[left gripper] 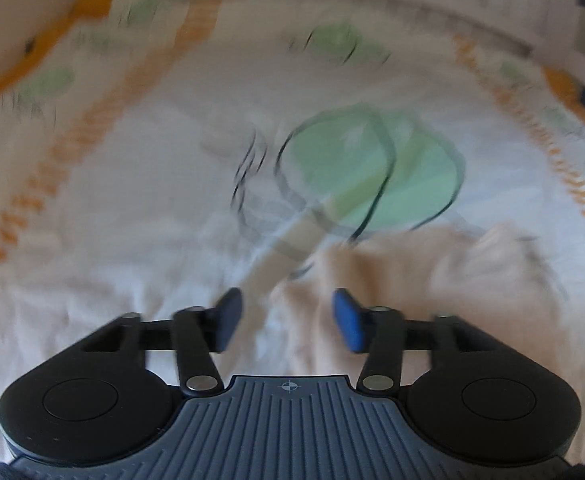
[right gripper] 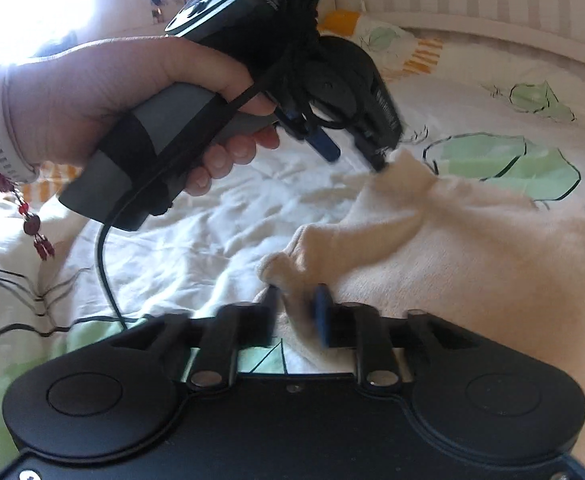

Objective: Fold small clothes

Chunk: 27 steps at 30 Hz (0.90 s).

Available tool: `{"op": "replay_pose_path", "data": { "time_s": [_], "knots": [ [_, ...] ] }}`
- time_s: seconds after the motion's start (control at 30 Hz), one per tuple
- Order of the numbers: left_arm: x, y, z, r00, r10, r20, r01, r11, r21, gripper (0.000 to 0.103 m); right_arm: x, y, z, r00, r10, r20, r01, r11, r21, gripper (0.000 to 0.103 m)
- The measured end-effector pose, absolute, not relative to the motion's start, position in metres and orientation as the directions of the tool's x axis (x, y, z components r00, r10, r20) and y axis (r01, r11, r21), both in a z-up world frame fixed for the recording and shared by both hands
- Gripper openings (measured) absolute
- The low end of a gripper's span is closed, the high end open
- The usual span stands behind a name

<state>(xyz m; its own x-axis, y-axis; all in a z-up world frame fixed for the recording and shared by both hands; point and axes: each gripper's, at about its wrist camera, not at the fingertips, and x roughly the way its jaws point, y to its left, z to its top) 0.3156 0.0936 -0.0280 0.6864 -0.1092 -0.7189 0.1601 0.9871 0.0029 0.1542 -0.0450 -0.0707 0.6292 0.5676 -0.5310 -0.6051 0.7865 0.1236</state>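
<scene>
Where the cream garment (right gripper: 464, 240) bunches, its edge lies between the right hand-held gripper (right gripper: 298, 312).

From my remote seat I saw a bed (right gripper: 196, 232) carrying everything, its cover white and rumpled, printed with green leaf shapes outlined in black and bands of orange stripes. A cream garment (right gripper: 472, 248) lay directly on it, bunched toward 3 o'clock in the right wrist view. In the blurred left wrist view that cream garment (left gripper: 432, 264) sat at about 4 o'clock.
</scene>
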Motion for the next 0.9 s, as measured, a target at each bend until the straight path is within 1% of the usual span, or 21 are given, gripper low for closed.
{"op": "replay_pose_path", "data": {
  "time_s": [0.03, 0.07, 0.1, 0.17, 0.23, 0.33, 0.37, 0.43, 0.5, 0.57, 0.67, 0.73, 0.83, 0.9],
  "knots": [
    [0.310, 0.088, -0.023, 0.709, -0.124, -0.695, 0.183, 0.983, 0.011, 0.065, 0.150, -0.052, -0.067, 0.640, 0.567, -0.519, -0.595, 0.793, 0.132, 0.059],
    [0.306, 0.082, -0.021, 0.724, -0.138, -0.675, 0.206, 0.978, 0.021, 0.071, 0.146, -0.059, -0.064, 0.650, 0.563, -0.510, -0.584, 0.800, 0.139, 0.060],
    [0.302, 0.075, -0.020, 0.735, -0.148, -0.662, 0.224, 0.974, 0.032, 0.074, 0.143, -0.066, -0.061, 0.658, 0.558, -0.505, -0.574, 0.806, 0.144, 0.060],
    [0.296, 0.062, -0.023, 0.740, -0.162, -0.653, 0.260, 0.964, 0.054, 0.075, 0.138, -0.080, -0.057, 0.679, 0.537, -0.500, -0.542, 0.827, 0.152, 0.064],
    [0.294, 0.053, -0.033, 0.725, -0.170, -0.668, 0.288, 0.955, 0.071, 0.075, 0.137, -0.094, -0.055, 0.699, 0.509, -0.502, -0.505, 0.849, 0.158, 0.075],
    [0.295, 0.057, -0.060, 0.672, -0.125, -0.730, 0.267, 0.960, 0.082, 0.075, 0.143, -0.112, -0.055, 0.720, 0.459, -0.520, -0.453, 0.879, 0.149, 0.077],
    [0.294, 0.063, -0.070, 0.647, -0.115, -0.754, 0.253, 0.965, 0.071, 0.077, 0.146, -0.118, -0.055, 0.725, 0.444, -0.526, -0.439, 0.887, 0.143, 0.078],
    [0.291, 0.082, -0.084, 0.634, -0.151, -0.758, 0.208, 0.978, -0.021, 0.085, 0.154, -0.130, -0.055, 0.740, 0.413, -0.531, -0.408, 0.903, 0.133, 0.082],
    [0.289, 0.102, -0.091, 0.614, -0.194, -0.765, 0.140, 0.981, -0.137, 0.093, 0.164, -0.138, -0.052, 0.757, 0.390, -0.525, -0.382, 0.915, 0.129, 0.084],
    [0.288, 0.113, -0.094, 0.606, -0.222, -0.764, 0.104, 0.974, -0.200, 0.094, 0.180, -0.143, -0.047, 0.773, 0.379, -0.509, -0.361, 0.922, 0.137, 0.084],
    [0.284, 0.112, -0.094, 0.617, -0.216, -0.757, 0.117, 0.976, -0.184, 0.094, 0.205, -0.145, -0.037, 0.782, 0.401, -0.477, -0.373, 0.915, 0.156, 0.084],
    [0.284, 0.110, -0.093, 0.621, -0.209, -0.756, 0.113, 0.978, -0.178, 0.094, 0.224, -0.140, -0.034, 0.765, 0.446, -0.465, -0.411, 0.893, 0.182, 0.084],
    [0.283, 0.110, -0.094, 0.628, -0.210, -0.750, 0.105, 0.977, -0.185, 0.095, 0.256, -0.130, -0.047, 0.706, 0.502, -0.499, -0.440, 0.864, 0.247, 0.084],
    [0.281, 0.111, -0.094, 0.635, -0.209, -0.744, 0.101, 0.977, -0.188, 0.095, 0.278, -0.125, -0.064, 0.674, 0.494, -0.549, -0.414, 0.868, 0.274, 0.084]
  ]
}}
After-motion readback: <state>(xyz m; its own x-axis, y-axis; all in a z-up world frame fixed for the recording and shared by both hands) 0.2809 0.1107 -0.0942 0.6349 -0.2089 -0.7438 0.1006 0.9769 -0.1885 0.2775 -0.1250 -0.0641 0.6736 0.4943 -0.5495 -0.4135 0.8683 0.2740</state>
